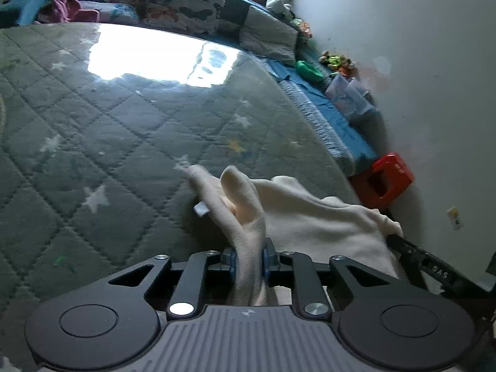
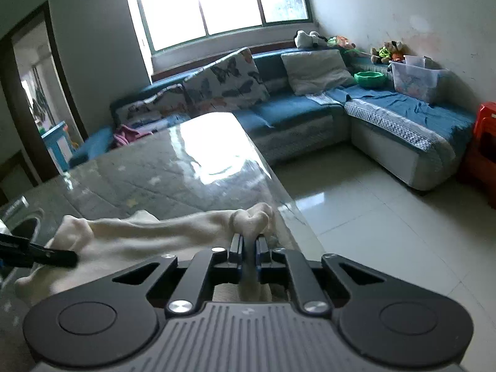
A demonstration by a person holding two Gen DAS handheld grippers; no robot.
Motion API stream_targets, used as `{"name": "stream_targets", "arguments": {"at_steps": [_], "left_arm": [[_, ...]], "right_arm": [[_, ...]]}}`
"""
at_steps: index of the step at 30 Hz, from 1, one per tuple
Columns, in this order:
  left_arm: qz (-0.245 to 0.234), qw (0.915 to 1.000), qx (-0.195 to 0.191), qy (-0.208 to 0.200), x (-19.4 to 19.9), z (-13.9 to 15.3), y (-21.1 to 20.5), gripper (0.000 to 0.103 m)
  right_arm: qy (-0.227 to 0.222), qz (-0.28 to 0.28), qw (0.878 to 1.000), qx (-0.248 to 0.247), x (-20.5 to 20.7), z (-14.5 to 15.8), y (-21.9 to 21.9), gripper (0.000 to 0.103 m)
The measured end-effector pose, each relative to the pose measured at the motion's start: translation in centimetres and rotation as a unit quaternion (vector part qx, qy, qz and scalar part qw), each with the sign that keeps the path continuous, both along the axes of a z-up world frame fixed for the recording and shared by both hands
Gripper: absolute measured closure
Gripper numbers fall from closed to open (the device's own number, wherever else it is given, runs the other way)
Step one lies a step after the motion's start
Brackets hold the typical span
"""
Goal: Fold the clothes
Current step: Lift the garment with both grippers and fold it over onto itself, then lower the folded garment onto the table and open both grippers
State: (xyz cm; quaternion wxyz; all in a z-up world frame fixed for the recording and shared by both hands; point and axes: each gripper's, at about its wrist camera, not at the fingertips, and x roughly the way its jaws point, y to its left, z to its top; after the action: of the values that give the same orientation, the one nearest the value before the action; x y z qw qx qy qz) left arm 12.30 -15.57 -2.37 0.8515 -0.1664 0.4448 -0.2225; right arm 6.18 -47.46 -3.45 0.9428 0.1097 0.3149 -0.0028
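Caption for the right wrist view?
Right gripper pinches cream garment at the glass-topped table's edge.

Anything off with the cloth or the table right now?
Nothing damaged or spilled. The cream knit garment is bunched in ridges between the left claw and right claw, its right end at the edge of the glass-topped table.

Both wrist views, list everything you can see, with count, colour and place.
garment: one, cream, on the table, pinched at both ends
table: one, grey-green quilted star cover under a glossy top
sofa: one, blue corner sofa, under the window
butterfly cushions: two, white, on the sofa
grey pillow: one, sofa corner
green bowl: one, sofa
clear bin: one, sofa
red stool: one, by the wall
left hand-held gripper: black, shut on garment
right hand-held gripper: black, shut on garment
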Motion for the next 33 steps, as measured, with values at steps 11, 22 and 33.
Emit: {"name": "stream_targets", "arguments": {"at_steps": [11, 22, 33], "left_arm": [[0.027, 0.9967, 0.049, -0.058, -0.3, 2.6, 1.1, 0.072], [-0.041, 0.9968, 0.034, -0.061, 2.0, 2.3, -4.2, 0.076], [-0.053, 0.9963, 0.044, -0.051, 3.9, 0.2, -6.3, 0.076]], "right_arm": [[-0.013, -0.002, 1.0, -0.024, 0.1, 1.0, 0.9, 0.086], [0.002, 0.052, 0.998, -0.022, 3.6, 0.2, 4.4, 0.085], [0.015, 0.049, 0.998, -0.025, 5.4, -1.3, 4.7, 0.078]]}}
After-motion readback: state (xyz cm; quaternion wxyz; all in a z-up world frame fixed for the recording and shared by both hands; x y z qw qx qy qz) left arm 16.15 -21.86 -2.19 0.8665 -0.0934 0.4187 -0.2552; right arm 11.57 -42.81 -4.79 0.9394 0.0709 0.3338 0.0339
